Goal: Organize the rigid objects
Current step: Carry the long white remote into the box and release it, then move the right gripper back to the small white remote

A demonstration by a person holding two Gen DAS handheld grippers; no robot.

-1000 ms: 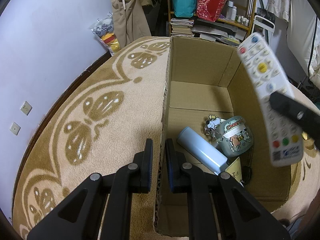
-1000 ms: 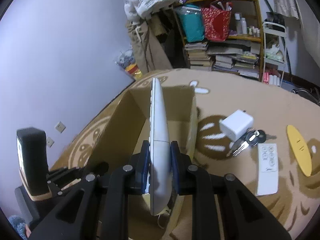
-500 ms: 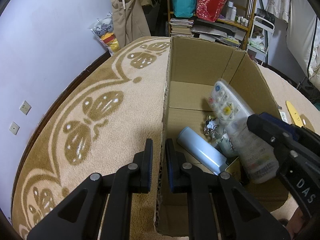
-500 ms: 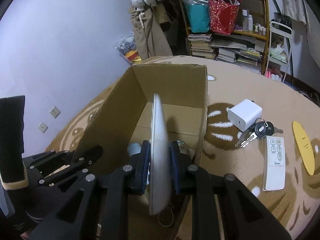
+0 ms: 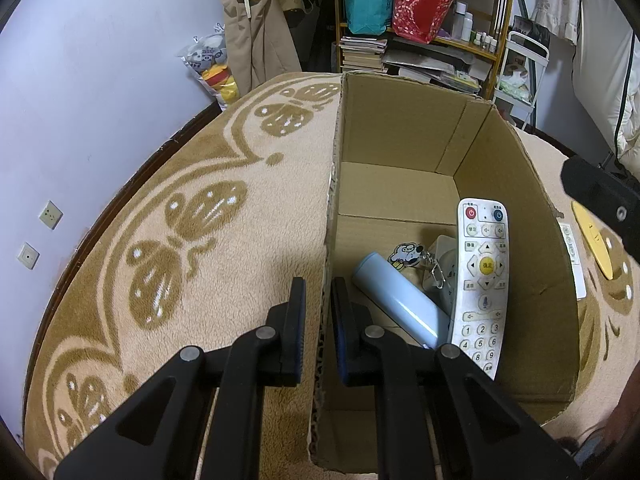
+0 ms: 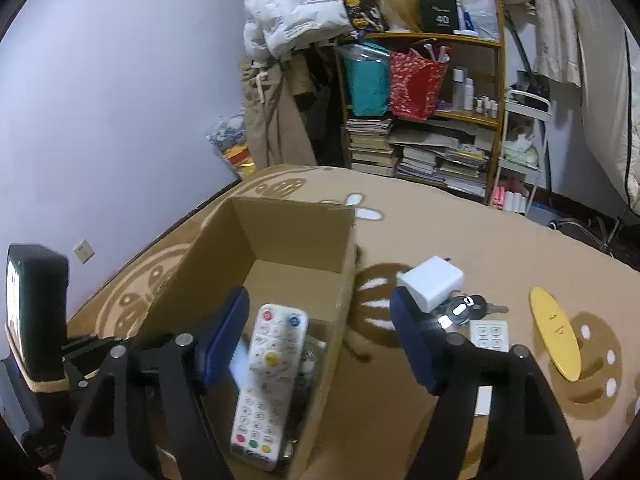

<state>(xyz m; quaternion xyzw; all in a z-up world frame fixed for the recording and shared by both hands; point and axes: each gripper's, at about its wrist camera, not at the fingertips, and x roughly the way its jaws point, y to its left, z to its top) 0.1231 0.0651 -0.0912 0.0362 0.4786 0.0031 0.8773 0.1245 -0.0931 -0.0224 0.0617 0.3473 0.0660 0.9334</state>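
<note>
1. The left gripper (image 5: 318, 312) is pinched shut on the left wall of the cardboard box (image 5: 400, 128), one finger outside over the rug (image 5: 160, 240), one inside.
2. The right gripper (image 6: 318, 336) hovers over the box's near right corner, jaws spread wide and holding nothing.
3. The big remote (image 5: 482, 280) lies face up inside the box, leaning on the blue bottle (image 5: 400, 300) and a keychain charm (image 5: 406, 255).
4. The small remote (image 6: 490, 334) is partly hidden behind the right gripper's finger; the keys (image 6: 466, 310), white charger (image 6: 432, 282) and yellow oval piece (image 6: 554, 336) sit on the rug to the right.
5. The round tin seen earlier is now mostly covered.
6. Half a second ago the right gripper clamped the big remote edge-up; it has since let go and opened.
</note>
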